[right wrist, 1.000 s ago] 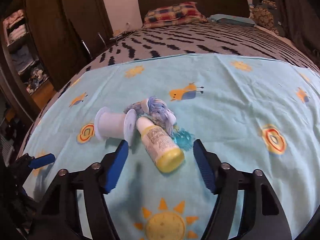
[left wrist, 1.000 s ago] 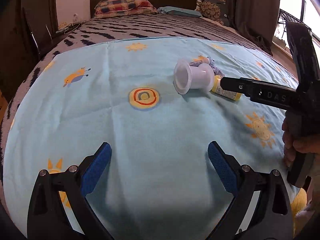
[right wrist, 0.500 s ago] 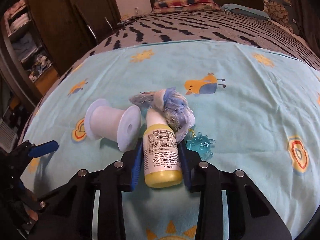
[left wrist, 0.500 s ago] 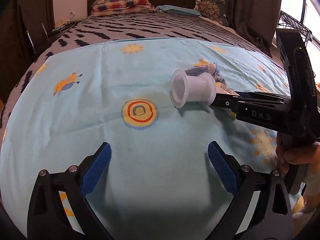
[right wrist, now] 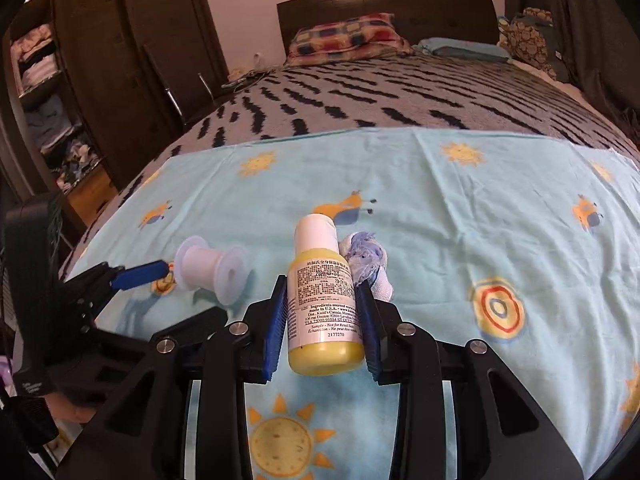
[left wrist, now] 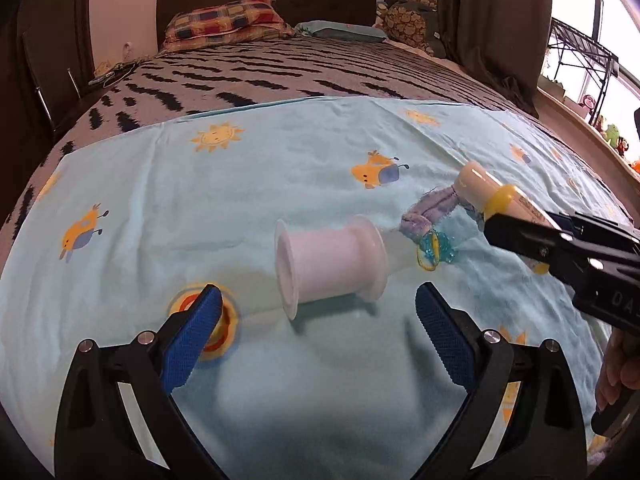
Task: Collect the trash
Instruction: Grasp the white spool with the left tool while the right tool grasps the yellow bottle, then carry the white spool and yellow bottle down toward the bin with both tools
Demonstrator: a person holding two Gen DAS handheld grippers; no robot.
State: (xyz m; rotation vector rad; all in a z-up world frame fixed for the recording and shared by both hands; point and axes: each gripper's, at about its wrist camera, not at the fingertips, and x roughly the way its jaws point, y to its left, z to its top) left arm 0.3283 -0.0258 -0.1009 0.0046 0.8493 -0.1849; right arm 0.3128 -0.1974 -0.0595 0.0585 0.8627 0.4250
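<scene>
Right gripper [right wrist: 322,320] is clamped on the bottle [right wrist: 322,304]; left gripper [left wrist: 316,328] gapes before the spool [left wrist: 330,268] — round, it could roll off mid-sheet [left wrist: 280,168] if nudged.

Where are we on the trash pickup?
Done: nothing visibly binned. In hand: right gripper clamps the yellow bottle, lifted off the sheet. Left gripper is open, closing in on the white spool. Left: spool, blue rag, blue trinket.
</scene>
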